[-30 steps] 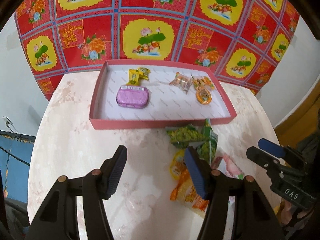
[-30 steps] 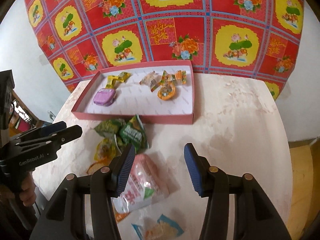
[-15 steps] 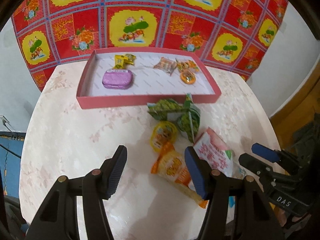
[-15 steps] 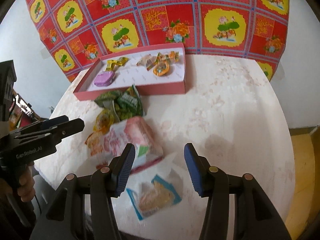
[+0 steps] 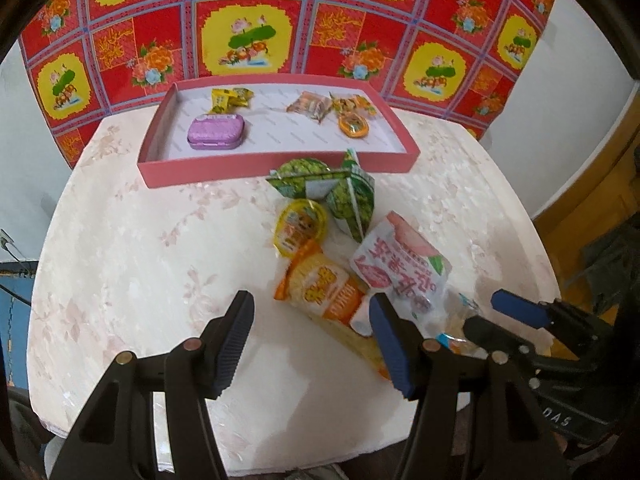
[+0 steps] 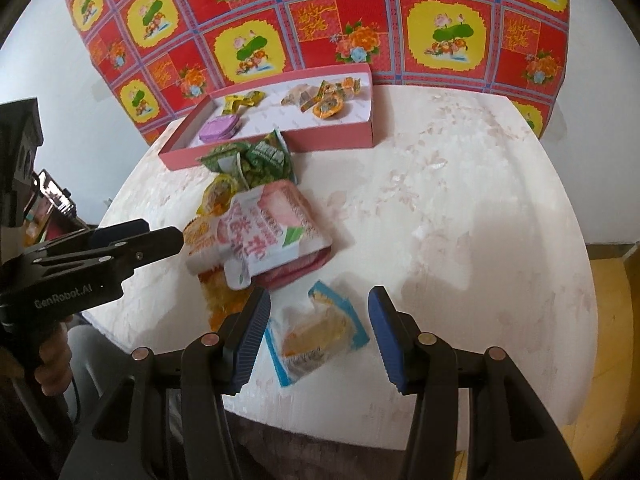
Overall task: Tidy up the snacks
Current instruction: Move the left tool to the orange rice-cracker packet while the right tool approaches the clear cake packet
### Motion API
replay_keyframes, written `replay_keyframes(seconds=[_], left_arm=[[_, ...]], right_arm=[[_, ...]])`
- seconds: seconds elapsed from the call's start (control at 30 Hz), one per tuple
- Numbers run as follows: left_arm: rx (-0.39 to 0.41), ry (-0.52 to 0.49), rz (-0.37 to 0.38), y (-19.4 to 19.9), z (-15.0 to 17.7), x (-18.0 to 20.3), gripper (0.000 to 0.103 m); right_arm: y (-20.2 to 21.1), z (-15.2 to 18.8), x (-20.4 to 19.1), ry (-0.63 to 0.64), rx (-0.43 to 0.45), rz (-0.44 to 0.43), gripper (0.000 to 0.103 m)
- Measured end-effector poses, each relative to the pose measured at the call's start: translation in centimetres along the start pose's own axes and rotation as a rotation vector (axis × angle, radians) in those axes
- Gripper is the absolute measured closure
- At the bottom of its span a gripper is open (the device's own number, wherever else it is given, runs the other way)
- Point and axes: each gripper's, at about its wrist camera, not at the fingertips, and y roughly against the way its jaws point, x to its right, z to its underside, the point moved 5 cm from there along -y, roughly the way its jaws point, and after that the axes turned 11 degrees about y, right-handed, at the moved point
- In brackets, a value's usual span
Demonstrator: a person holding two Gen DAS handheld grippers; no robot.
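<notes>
A pink tray at the table's far side holds a purple tin, yellow candies and orange candies. In front of it lie green packets, a yellow jelly cup, an orange packet, a pink-and-white bag and a blue-edged clear packet. My left gripper is open and empty, just short of the orange packet. My right gripper is open, with the blue-edged packet between its fingers.
The round pale marble-patterned table stands against a red, yellow and blue floral cloth. The near table edge is close under both grippers. A blue object lies off the table's left, wooden floor to the right.
Both grippers have pulled back toward the near table edge, so the snack pile sits farther up the views. The blue-edged packet now lies between my right gripper's fingers. Both stay open.
</notes>
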Motion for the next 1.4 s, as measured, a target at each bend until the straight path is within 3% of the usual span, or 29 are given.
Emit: replay_keyframes(seconds=[0.33, 0.77, 0.9, 1.4], left_arm=[[-0.047, -0.062, 0.044, -0.5, 1.4, 1.7, 0.04], [-0.139, -0.089, 0.059, -3.2, 3.1, 2.6, 0.04], [-0.145, -0.072, 0.039, -3.5, 3.0, 2.1, 0.04], [-0.047, 0.091, -0.186, -2.6, 0.8, -5.4, 0.04]], right_arm=[[-1.4, 1.6, -0.5, 0.017, -0.056, -0.018, 0.051], [-1.5, 1.3, 0.5, 0.002, -0.029, 0.009, 0.051], [-1.5, 1.3, 0.6, 0.001, -0.031, 0.008, 0.051], [-1.8, 1.4, 0.7, -0.002, -0.032, 0.0, 0.046]])
